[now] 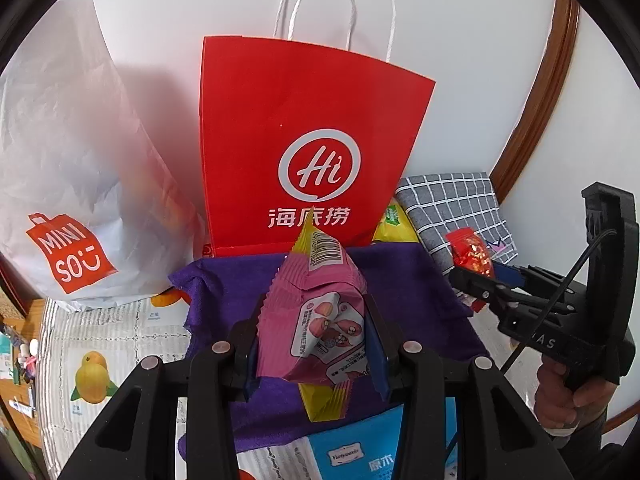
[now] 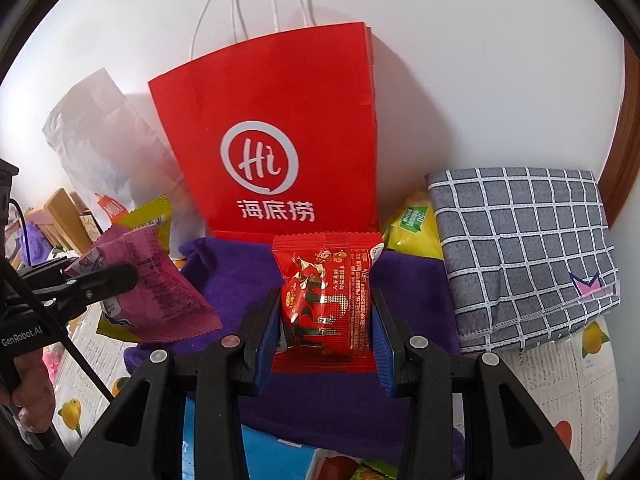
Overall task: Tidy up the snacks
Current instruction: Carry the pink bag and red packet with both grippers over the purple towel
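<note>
Fingers (image 1: 256,344) pinch pink packet (image 1: 320,312); right fingers (image 2: 267,344) red packet (image 2: 326,300).

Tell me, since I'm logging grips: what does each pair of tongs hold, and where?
Left tongs: pink packet, gripped across its middle. Right tongs: red packet, gripped by its side edges.

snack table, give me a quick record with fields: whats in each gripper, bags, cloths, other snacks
left gripper: shut on pink packet
right gripper: shut on red packet
red bag: upright against the wall, white handles up, behind the purple cloth
white bag: crumpled, left of the red bag
purple cloth: spread under both grippers
grey cloth: checked, folded, right of the red bag
yellow packet: between red bag and grey cloth
blue packet: at near edge, partly hidden
</note>
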